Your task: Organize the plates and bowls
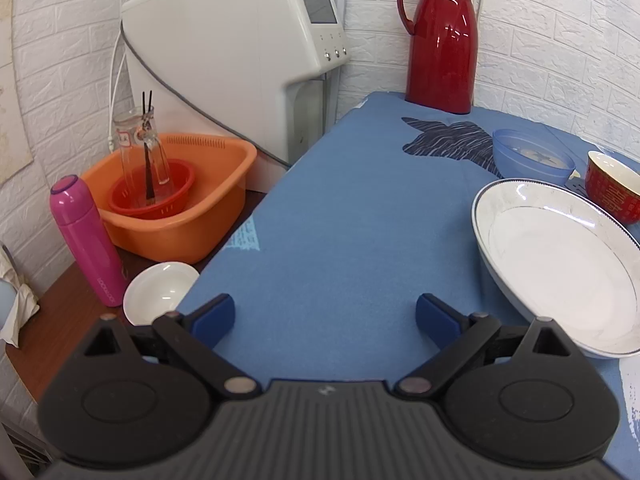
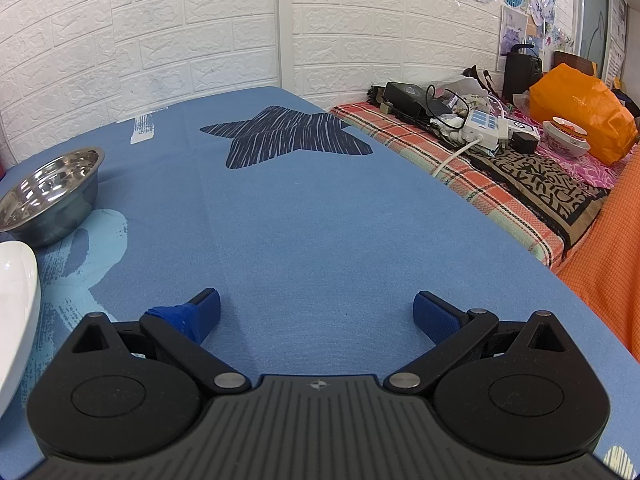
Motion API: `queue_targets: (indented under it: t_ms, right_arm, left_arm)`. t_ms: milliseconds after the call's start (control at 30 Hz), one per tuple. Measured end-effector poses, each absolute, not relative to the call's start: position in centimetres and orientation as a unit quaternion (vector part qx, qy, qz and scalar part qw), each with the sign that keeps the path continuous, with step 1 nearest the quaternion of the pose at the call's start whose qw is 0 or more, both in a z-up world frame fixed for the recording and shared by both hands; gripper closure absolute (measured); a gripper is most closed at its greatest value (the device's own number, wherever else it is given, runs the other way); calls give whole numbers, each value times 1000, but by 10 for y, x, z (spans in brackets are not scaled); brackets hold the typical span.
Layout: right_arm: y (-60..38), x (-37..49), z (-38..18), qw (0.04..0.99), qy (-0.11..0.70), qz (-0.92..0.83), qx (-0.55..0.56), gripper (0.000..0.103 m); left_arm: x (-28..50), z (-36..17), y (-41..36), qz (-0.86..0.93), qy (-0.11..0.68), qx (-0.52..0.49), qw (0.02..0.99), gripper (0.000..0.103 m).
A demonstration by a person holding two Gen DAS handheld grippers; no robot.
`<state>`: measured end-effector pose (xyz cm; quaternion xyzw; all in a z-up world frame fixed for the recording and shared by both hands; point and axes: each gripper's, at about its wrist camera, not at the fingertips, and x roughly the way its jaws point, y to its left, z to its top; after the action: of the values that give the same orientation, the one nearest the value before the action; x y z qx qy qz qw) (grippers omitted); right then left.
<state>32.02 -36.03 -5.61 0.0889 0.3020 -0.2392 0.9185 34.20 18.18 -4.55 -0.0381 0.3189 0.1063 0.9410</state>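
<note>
Blue-padded fingers of the left gripper [image 1: 325,320] are seen spread wide over the blue tablecloth [image 1: 340,216], with nothing held between them. Just to the right of the right finger, a white plate with a dark rim line [image 1: 560,264] is set on the cloth, apart from the pad. Beyond the plate, further right, a red bowl with a pale interior [image 1: 612,188] is placed, and a translucent blue bowl [image 1: 532,156] is seen just behind the plate. A red thermos jug [image 1: 442,36] is stood upright far ahead, against the white brick wall. To the left of the left finger, off the cloth on a brown surface, a small white bowl [image 1: 160,292] is found, with a pink bottle [image 1: 86,240] upright just beside it. Further ahead on that side, an orange plastic basin [image 1: 176,200] is seen holding a red strainer basket [image 1: 154,192] and a clear glass pitcher [image 1: 142,152]. A white appliance with a screen [image 1: 240,40] is stood behind the basin.

The right gripper [image 2: 316,314] is likewise released, its fingers wide apart above bare cloth, and blue tape is seen wrapped on its left finger. Well ahead and to its left, a stainless steel bowl [image 2: 52,196] is set upright on the cloth. A white dish edge [image 2: 16,300] is cut off by the frame just left of the gripper. To the right, beyond the table, a cluttered plaid-covered surface [image 2: 500,184] is visible.
</note>
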Motion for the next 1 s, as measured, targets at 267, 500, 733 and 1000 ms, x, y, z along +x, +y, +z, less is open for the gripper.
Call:
queue_targets:
  t_ms: [267, 500, 733, 1000]
  right_arm:
    - [-352, 282, -35, 932, 269, -221, 102, 13]
    - [-298, 185, 15, 956, 222, -135, 134, 13]
    - [-260, 83, 35, 952, 189, -169, 172, 13]
    - [-251, 11, 16, 949, 192, -162, 192, 13]
  left_arm:
    - [299, 4, 159, 175, 256, -18, 951, 7]
    - [244, 64, 86, 108, 208, 0, 972, 7]
    - [161, 66, 1, -35, 243, -7, 969, 7]
    - [62, 42, -42, -99, 241, 51, 964, 7]
